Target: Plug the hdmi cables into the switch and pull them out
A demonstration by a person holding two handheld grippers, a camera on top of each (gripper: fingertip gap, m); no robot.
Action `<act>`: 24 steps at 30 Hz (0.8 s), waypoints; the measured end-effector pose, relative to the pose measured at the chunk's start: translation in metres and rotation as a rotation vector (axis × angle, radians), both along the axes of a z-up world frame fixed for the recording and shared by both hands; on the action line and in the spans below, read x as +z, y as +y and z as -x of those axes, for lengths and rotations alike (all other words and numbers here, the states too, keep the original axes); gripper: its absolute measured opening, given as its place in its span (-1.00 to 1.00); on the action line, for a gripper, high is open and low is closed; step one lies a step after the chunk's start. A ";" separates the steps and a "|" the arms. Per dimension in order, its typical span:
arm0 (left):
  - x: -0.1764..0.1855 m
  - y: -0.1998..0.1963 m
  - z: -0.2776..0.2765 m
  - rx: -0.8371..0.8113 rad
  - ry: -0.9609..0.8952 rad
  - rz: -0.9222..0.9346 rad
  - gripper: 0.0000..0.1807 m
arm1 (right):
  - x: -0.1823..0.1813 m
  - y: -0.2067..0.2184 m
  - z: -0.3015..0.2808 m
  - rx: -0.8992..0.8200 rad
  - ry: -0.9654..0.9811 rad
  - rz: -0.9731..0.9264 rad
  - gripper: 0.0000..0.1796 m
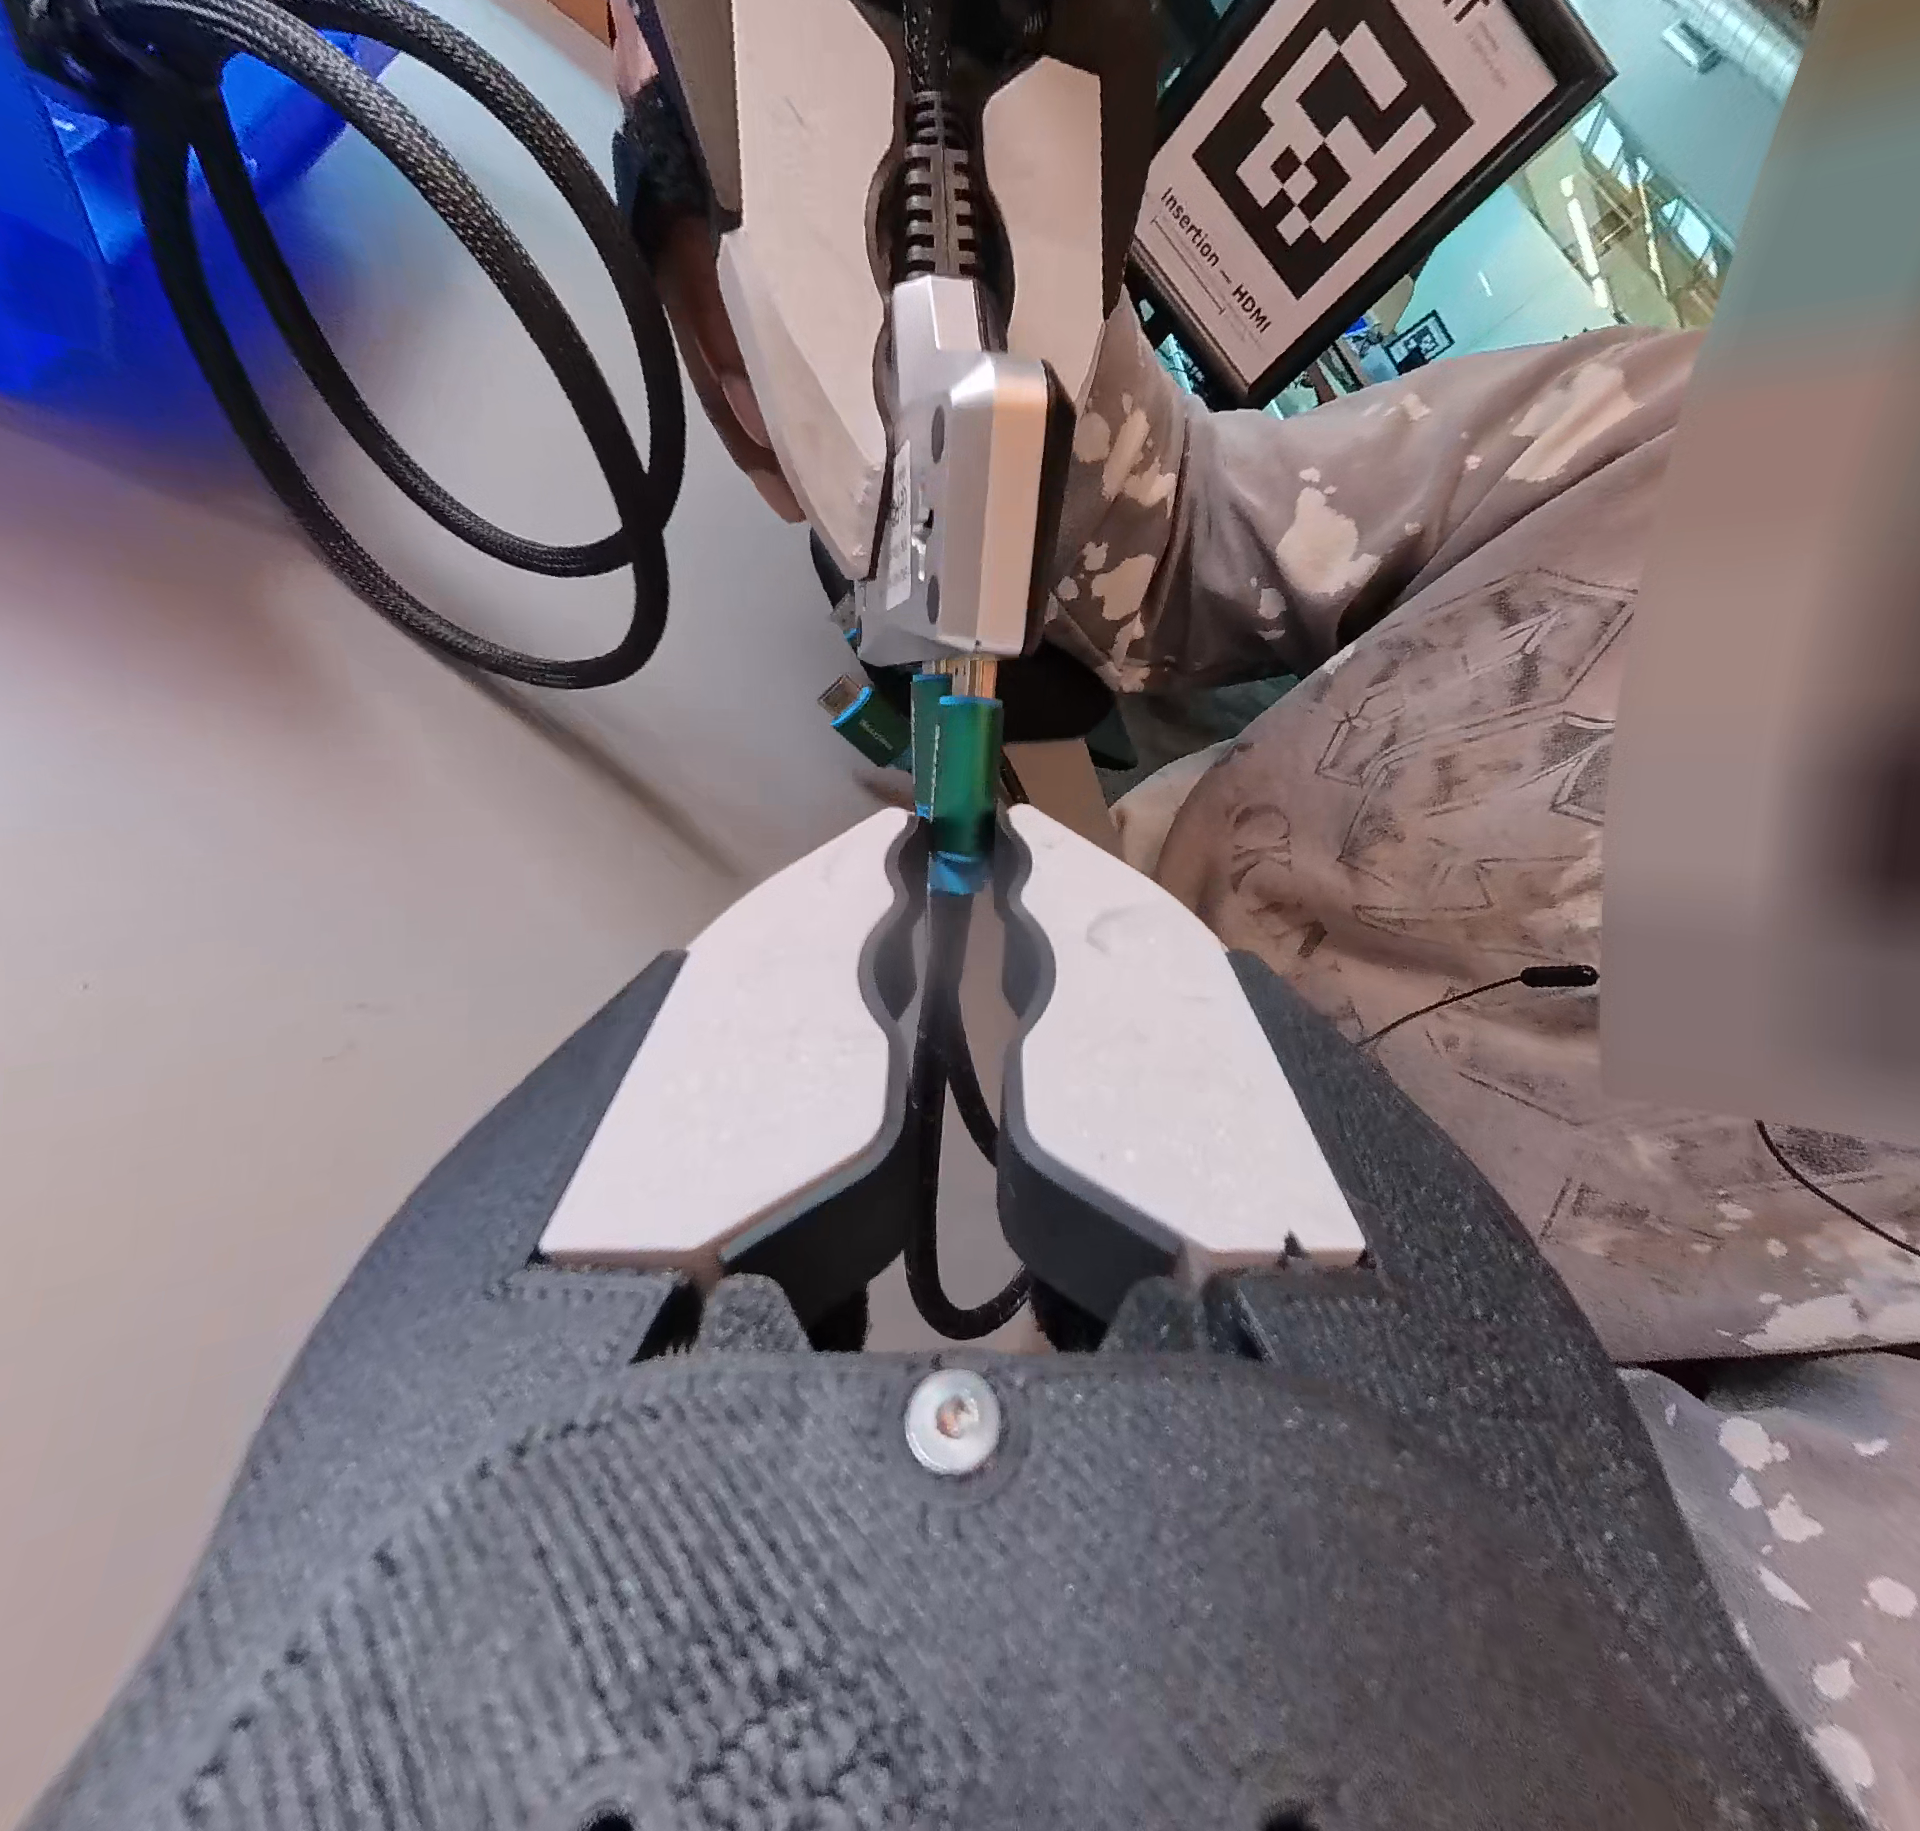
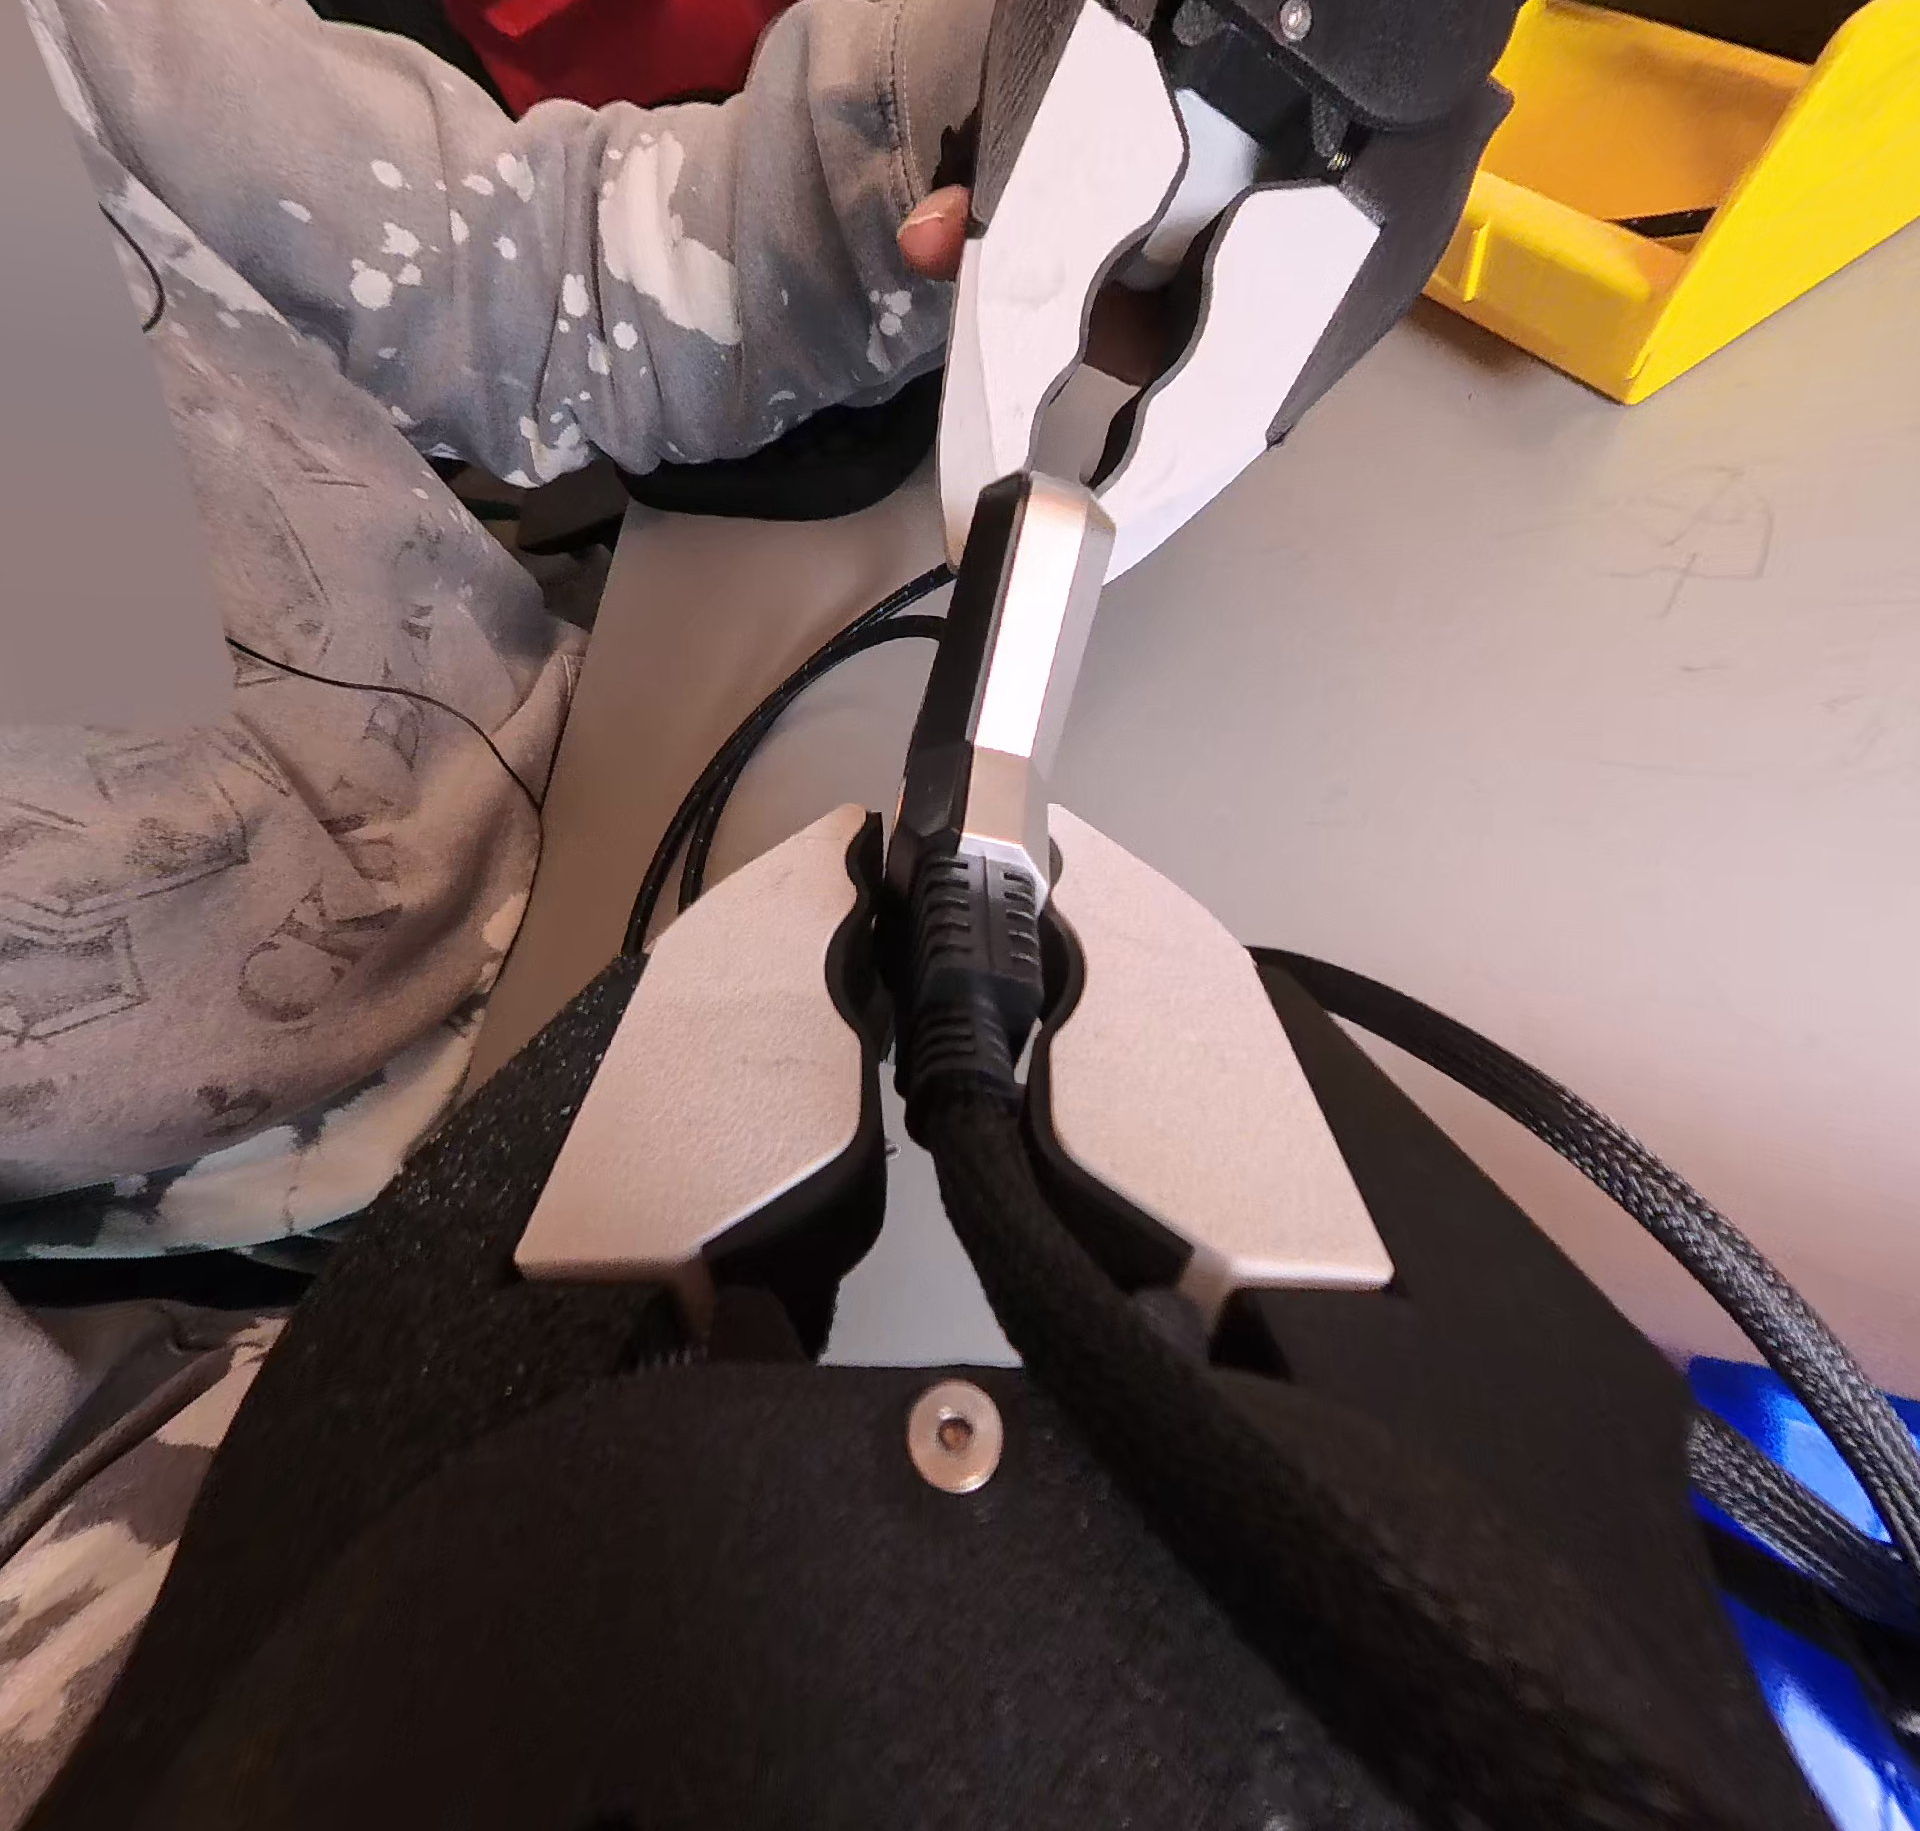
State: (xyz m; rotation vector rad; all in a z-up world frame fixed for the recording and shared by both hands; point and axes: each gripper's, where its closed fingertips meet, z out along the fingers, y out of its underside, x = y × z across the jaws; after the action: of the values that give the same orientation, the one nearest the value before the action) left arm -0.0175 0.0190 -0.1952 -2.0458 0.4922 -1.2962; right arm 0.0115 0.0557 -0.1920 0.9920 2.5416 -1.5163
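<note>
Plugging looks to be the step in hand: the left hand-held gripper (image 1: 961, 846) is clenched on a green plug (image 1: 961, 779) touching the silver switch (image 1: 961, 508); the right hand-held gripper (image 2: 961, 934) grips the switch's black cable end (image 2: 971, 934), held above the counter (image 2: 1507, 742); next, a straight push; open room around, yellow bin (image 2: 1683, 254) well apart

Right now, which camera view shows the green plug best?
The left wrist view. There the green plug sits in the middle, held between the left gripper jaws, just below the silver switch. In the right wrist view, the switch hides the plug completely.
</note>
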 end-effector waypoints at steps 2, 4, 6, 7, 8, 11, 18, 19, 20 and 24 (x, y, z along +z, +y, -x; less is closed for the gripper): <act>-0.004 0.000 -0.003 -0.013 -0.008 0.015 -0.87 | -0.003 0.000 -0.002 0.010 -0.015 -0.007 -0.72; -0.003 0.006 -0.005 0.007 -0.038 0.018 -0.86 | -0.007 0.000 0.000 -0.003 -0.027 -0.013 -0.72; -0.002 0.013 -0.003 0.049 -0.047 0.021 -0.87 | -0.011 0.000 0.003 -0.011 -0.039 -0.019 -0.72; -0.002 0.014 -0.003 0.051 -0.044 0.014 -0.87 | -0.012 -0.002 0.003 -0.004 -0.044 -0.016 -0.72; 0.000 0.016 -0.004 0.055 -0.052 0.008 -0.87 | -0.013 -0.004 0.003 0.003 -0.050 -0.005 -0.71; 0.003 0.016 -0.001 0.070 -0.053 0.004 -0.87 | -0.011 -0.005 0.009 -0.001 -0.036 0.030 -0.72; 0.020 0.025 0.020 0.199 -0.014 -0.111 -0.79 | 0.003 0.000 0.026 -0.065 0.053 0.080 -0.72; 0.022 0.023 0.022 0.207 0.010 -0.127 -0.73 | 0.006 0.000 0.027 -0.070 0.066 0.085 -0.72; 0.023 0.022 0.025 0.215 0.047 -0.140 -0.69 | 0.010 0.000 0.028 -0.074 0.082 0.097 -0.72; 0.030 0.019 0.028 0.247 0.186 -0.211 -0.79 | 0.030 0.001 0.034 -0.123 0.174 0.134 -0.72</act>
State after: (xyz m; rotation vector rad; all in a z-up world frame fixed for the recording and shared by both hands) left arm -0.0451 0.0377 -0.1657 -1.9854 0.4243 -0.8761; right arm -0.0230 0.0572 -0.1617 1.0595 2.4875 -1.8566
